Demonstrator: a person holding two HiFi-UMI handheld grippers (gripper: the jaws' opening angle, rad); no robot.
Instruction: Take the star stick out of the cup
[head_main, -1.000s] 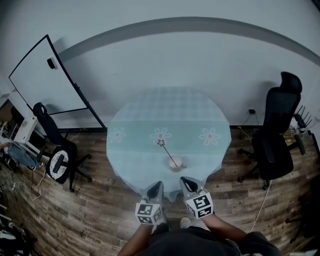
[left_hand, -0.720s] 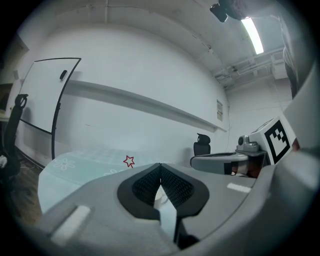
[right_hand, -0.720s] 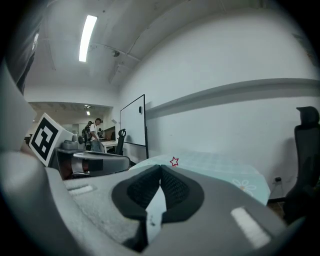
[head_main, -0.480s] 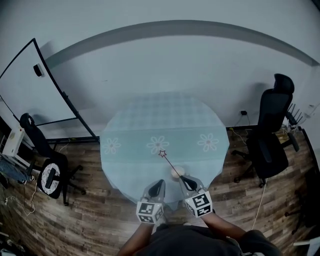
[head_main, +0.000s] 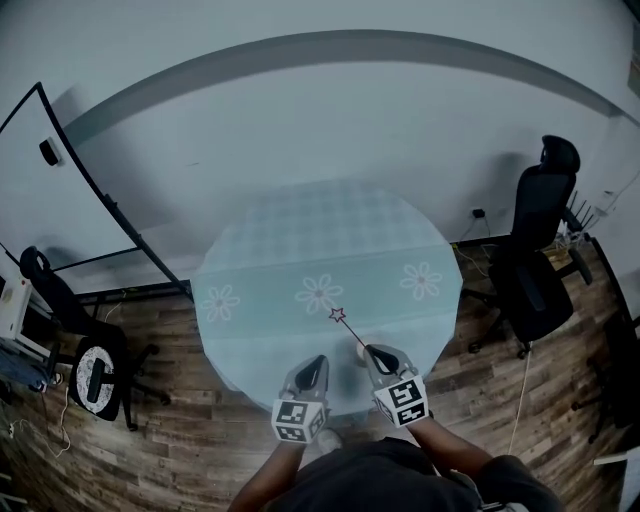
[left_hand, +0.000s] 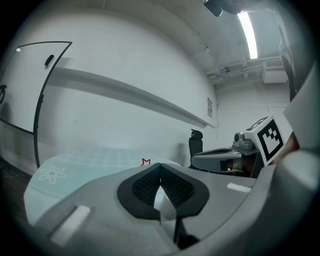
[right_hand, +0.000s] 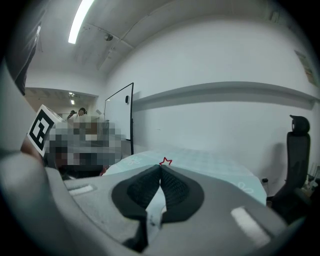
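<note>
Wood floor runs round a round surface (head_main: 270, 250) under a pale teal cloth printed with flowers, with a black chair (head_main: 530, 270) off to the right. On the near half, the star stick (head_main: 345, 323) slants up and away, star uppermost. Its lower end and the cup are hidden behind the right tongs (head_main: 378, 352). These are closed, tips together, with the star showing just above them. The left tongs (head_main: 314, 362) hang just beside, over the near edge, also closed and empty.
</note>
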